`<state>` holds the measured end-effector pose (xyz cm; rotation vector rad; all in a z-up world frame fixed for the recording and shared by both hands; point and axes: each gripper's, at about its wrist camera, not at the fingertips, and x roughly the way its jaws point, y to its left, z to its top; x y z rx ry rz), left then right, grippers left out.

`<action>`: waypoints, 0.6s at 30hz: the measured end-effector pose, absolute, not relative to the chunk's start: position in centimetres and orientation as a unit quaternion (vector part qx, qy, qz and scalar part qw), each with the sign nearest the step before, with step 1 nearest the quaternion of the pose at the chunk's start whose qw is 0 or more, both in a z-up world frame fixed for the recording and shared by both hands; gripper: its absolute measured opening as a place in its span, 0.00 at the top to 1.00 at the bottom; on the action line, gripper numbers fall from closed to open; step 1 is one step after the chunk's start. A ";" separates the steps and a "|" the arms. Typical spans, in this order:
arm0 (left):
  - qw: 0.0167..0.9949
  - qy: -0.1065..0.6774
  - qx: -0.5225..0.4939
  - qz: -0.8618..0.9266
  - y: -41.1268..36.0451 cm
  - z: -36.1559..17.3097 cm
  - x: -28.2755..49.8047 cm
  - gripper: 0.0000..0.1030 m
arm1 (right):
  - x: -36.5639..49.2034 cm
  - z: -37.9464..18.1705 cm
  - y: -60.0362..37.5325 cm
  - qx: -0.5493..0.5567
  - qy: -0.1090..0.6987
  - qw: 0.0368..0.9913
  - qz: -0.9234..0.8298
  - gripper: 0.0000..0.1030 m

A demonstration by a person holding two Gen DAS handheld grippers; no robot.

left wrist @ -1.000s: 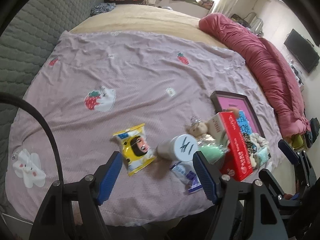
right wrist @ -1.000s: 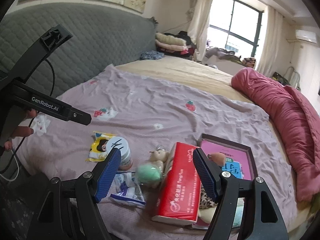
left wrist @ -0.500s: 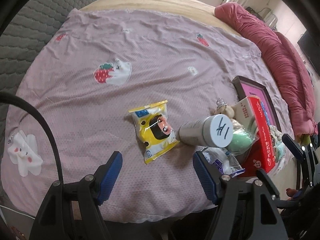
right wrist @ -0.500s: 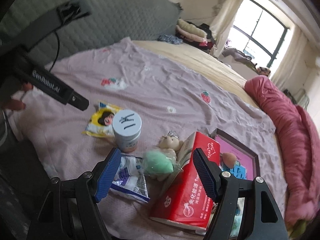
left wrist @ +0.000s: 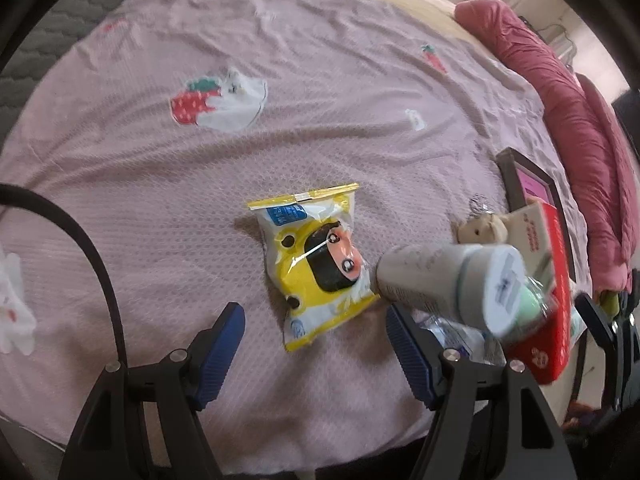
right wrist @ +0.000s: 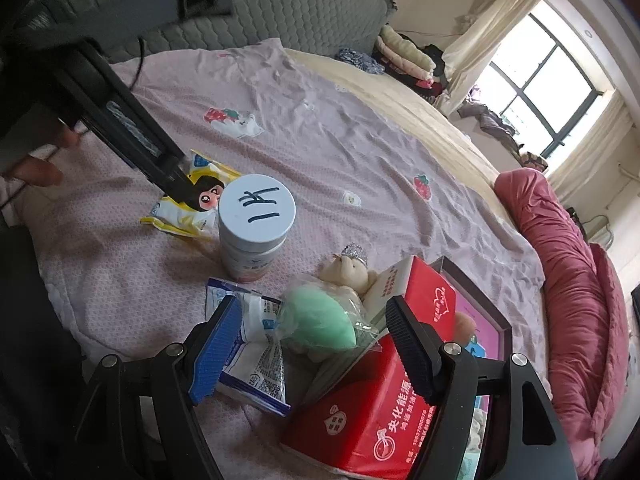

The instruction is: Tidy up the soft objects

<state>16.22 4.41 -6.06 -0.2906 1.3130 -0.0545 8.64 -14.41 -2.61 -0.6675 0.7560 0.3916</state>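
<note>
Both claws hang released over a bed: the left gripper (left wrist: 312, 336) is spread wide above a snack packet with nothing between its blue pads, and the right gripper (right wrist: 310, 344) is equally slack in front of a heap of small goods.

A pink bedspread (left wrist: 320, 92) printed with strawberries serves as the sorting surface, backed by a grey quilted headboard (right wrist: 280, 4). A rolled crimson duvet (right wrist: 576, 280) lies along the far side, apparently pushed aside to leave room.

Clustered near the bed's edge, the goods appear gathered for sorting. A red tissue pack (right wrist: 384, 400) leans across a dark-framed pink picture (right wrist: 484, 320). A white jar (right wrist: 256, 228), its lid hand-marked in ink, stands upright. The yellow snack packet (left wrist: 316, 264) lies flat just beside the jar, directly ahead of the left claw and judged its likely pick. A crumpled blue-and-white sachet (right wrist: 252, 348) sits close by the right claw's left pad.

Between the right claw's jaws sits a mint-green sponge (right wrist: 320, 322) in clear wrap, likely its target. Behind it a small cream teddy (right wrist: 348, 272) wearing a tiny crown is tucked against the tissue pack.
</note>
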 end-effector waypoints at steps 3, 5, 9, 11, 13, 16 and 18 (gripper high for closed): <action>0.770 0.622 -0.142 -0.019 4.4 -7.8 17.4 0.29 | 8.9 -2.7 -14.6 -0.320 0.359 0.856 0.188 0.27; 0.766 0.627 -0.145 -0.018 4.3 -8.5 17.9 0.29 | 9.4 -3.0 -14.7 -0.321 0.364 0.855 0.184 0.27; 0.760 0.634 -0.142 -0.017 3.8 -9.6 18.9 0.29 | 10.2 -3.7 -14.5 -0.326 0.373 0.849 0.186 0.27; 0.760 0.635 -0.136 -0.016 3.4 -9.8 19.3 0.28 | 10.6 -4.3 -14.3 -0.336 0.381 0.843 0.180 0.27; 0.760 0.637 -0.131 -0.014 3.1 -9.9 19.5 0.27 | 11.0 -4.7 -14.1 -0.339 0.385 0.840 0.178 0.27; 0.757 0.640 -0.132 -0.011 3.0 -10.3 19.9 0.27 | 11.7 -5.3 -14.0 -0.343 0.394 0.836 0.170 0.27; 0.756 0.640 -0.135 -0.012 3.1 -10.5 19.9 0.26 | 12.1 -5.8 -14.0 -0.345 0.400 0.833 0.165 0.27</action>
